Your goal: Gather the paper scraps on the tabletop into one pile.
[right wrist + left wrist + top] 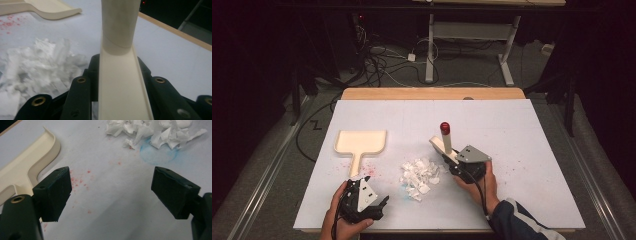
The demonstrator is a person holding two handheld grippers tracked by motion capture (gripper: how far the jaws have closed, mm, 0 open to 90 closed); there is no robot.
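- A white sheet (522, 150) covers the table; a strip of bare wood (432, 93) shows along its far edge.
- Taking the heap of torn paper scraps (419, 176) in the middle of the sheet as the mark: red specks (369, 170) dot the sheet to its left, and a faint blue ring (157, 153) lies at the heap's near edge.
- A cream dustpan (360, 142) lies flat to the left of the scraps, well apart from them, its handle pointing toward the person.
- The left gripper (371, 205) sits near and left of the scraps, by the end of the dustpan handle; its jaws stand wide apart over bare sheet with nothing between them.
- The right gripper (456, 161) is just to the right of the scraps, clamped narrow on the flat cream end of a brush-like tool (447, 142), whose round stem rises away from the jaws to a red cap (445, 127).
- Beyond the table the room is dark: grey floor, a tangle of cables (382, 60), and the white legs of another stand (507, 55).
- The left gripper view cuts off most of the dustpan (30, 162); the right gripper view shows the scraps (40, 62) blurred and cuts off the tool's (120, 75) top.
- I cannot tell whether the tool's working end touches the sheet.
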